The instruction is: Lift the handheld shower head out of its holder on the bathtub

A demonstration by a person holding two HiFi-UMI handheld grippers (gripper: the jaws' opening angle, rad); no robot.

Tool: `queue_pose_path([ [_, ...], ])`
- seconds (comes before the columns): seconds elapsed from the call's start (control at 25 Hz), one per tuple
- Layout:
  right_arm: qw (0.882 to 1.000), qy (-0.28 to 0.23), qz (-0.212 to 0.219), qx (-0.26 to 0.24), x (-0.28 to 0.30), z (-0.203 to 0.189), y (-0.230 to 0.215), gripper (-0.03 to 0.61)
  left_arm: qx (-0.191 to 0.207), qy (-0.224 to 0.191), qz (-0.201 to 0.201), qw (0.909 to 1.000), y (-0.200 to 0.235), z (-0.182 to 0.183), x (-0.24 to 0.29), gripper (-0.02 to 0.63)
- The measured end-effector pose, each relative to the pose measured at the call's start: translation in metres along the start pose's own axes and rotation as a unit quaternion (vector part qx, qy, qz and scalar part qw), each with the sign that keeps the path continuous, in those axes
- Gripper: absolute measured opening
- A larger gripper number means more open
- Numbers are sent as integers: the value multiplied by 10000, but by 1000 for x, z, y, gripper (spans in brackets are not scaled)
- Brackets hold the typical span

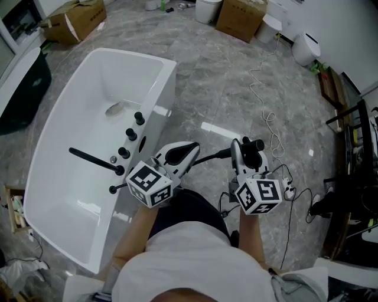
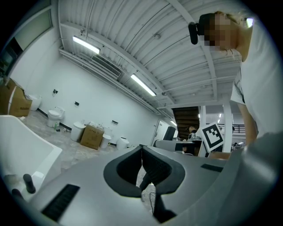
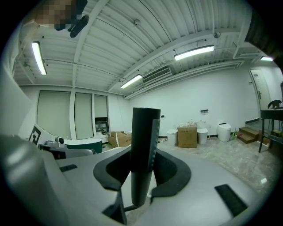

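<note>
The white bathtub (image 1: 59, 177) lies at the left of the head view, with a black spout (image 1: 93, 160) and several black knobs (image 1: 130, 135) on its near rim. My right gripper (image 1: 248, 148) is shut on the black handheld shower head (image 1: 256, 145), held away from the tub over the floor. In the right gripper view its black handle (image 3: 145, 128) stands upright between the pads (image 3: 116, 170). A black hose (image 1: 214, 157) runs from it toward the tub, passing my left gripper (image 1: 192, 147). The left gripper (image 2: 142, 152) is shut with nothing in it.
Cardboard boxes (image 1: 241, 17) (image 1: 74, 20) and white toilets (image 1: 306, 47) stand at the far side of the marble floor. A white cable (image 1: 263, 100) snakes over the floor on the right. Dark furniture (image 1: 354, 118) lines the right edge.
</note>
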State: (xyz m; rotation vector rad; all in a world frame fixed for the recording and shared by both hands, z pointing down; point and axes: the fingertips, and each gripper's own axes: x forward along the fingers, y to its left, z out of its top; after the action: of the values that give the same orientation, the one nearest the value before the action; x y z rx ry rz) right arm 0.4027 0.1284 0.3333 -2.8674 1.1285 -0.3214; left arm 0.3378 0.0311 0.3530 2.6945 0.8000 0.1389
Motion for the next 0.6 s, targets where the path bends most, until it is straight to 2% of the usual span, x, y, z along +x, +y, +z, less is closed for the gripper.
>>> queue_pose_path([
  [0.6,10000,-15,-44,24,-1,-1,-4,132,6,-61,68,10000,5,2,-3,11],
])
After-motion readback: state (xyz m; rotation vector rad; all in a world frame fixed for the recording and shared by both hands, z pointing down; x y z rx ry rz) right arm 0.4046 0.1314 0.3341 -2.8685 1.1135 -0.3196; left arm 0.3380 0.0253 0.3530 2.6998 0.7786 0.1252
